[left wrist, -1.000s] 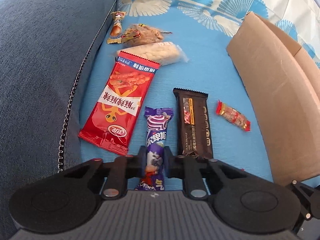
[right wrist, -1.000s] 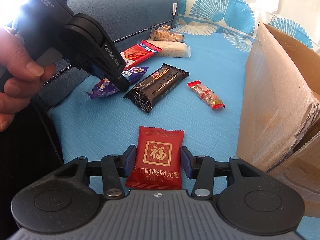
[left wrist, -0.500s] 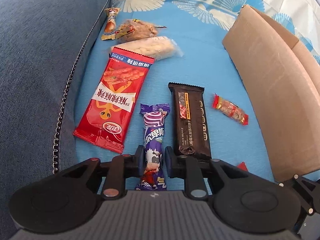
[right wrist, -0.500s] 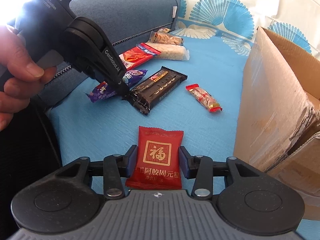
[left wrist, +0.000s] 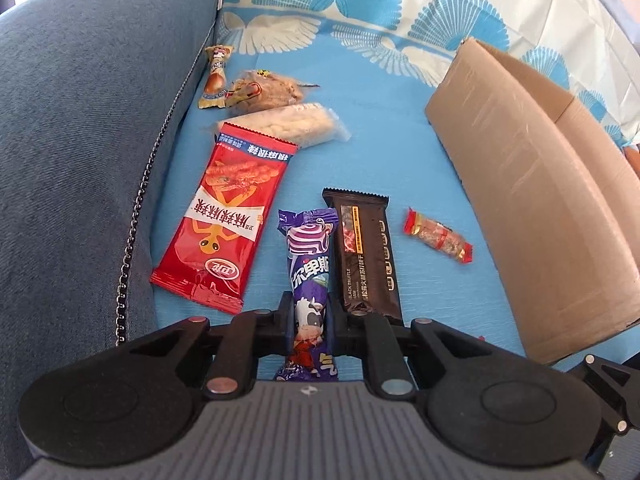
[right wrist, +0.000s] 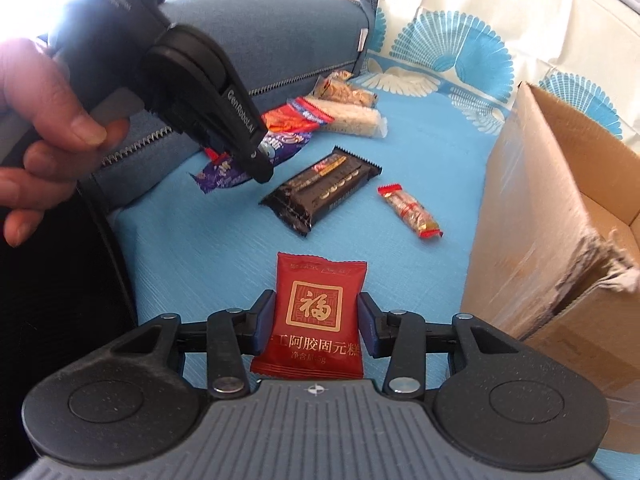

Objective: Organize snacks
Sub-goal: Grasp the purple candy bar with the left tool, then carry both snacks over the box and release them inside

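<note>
Your left tool (left wrist: 307, 316) is pinching the purple candy bar (left wrist: 310, 276) near its tail end; your right tool (right wrist: 316, 322) is clamped across the red pouch (right wrist: 316, 312), though whether both pads bite firmly is hard to tell. Both snacks sit low over the blue sheet (right wrist: 192, 248). The cardboard box (right wrist: 560, 216) stands at three o'clock. The long bar may droop and catch the box wall; the slick pouch could slide out if you swing fast.

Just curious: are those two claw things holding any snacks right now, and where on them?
Left jaws pinch the purple candy bar near its lower end; right jaws clamp the red packet by its sides.
</note>
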